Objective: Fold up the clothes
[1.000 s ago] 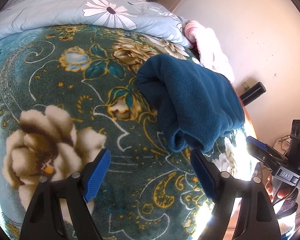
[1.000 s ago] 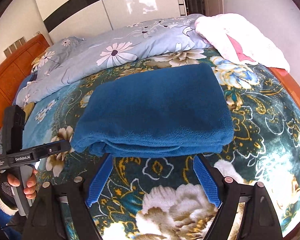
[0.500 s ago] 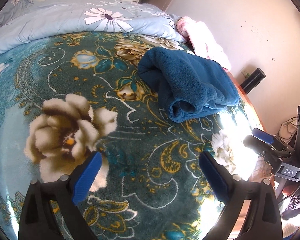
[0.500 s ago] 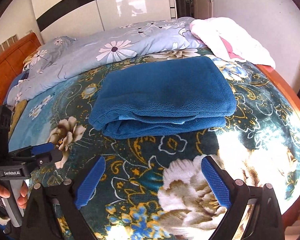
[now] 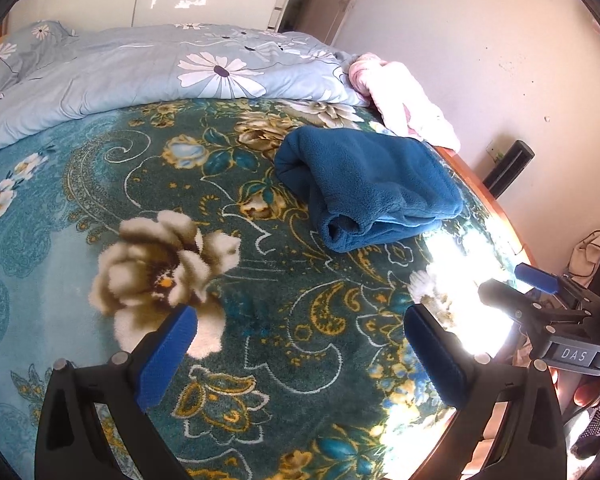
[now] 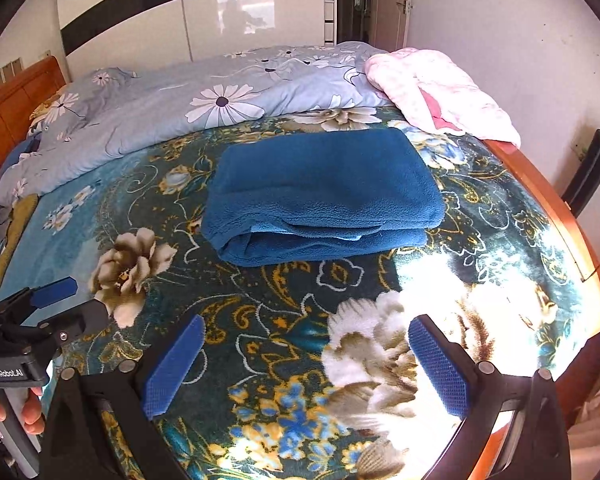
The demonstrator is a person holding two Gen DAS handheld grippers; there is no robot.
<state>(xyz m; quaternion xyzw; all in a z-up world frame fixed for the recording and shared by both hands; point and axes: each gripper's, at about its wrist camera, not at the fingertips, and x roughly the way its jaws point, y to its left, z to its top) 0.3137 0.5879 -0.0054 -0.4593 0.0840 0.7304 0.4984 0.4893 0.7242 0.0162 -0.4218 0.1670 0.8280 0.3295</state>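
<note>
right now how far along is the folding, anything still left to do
Done: the blue fleece garment lies folded in a neat stacked rectangle on the floral blanket. In hand: nothing; the left gripper and right gripper are both open and empty, clear of it. Possibly left: the pink garment at the bed's far corner looks loosely laid, not squarely folded.

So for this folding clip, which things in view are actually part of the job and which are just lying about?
Part of the job:
- folded blue fleece garment, lying on the floral blanket
- left gripper, open, holding nothing
- right gripper, open, holding nothing

Just lying about:
- pink garment at the bed's far corner
- daisy-print duvet
- wooden headboard
</note>
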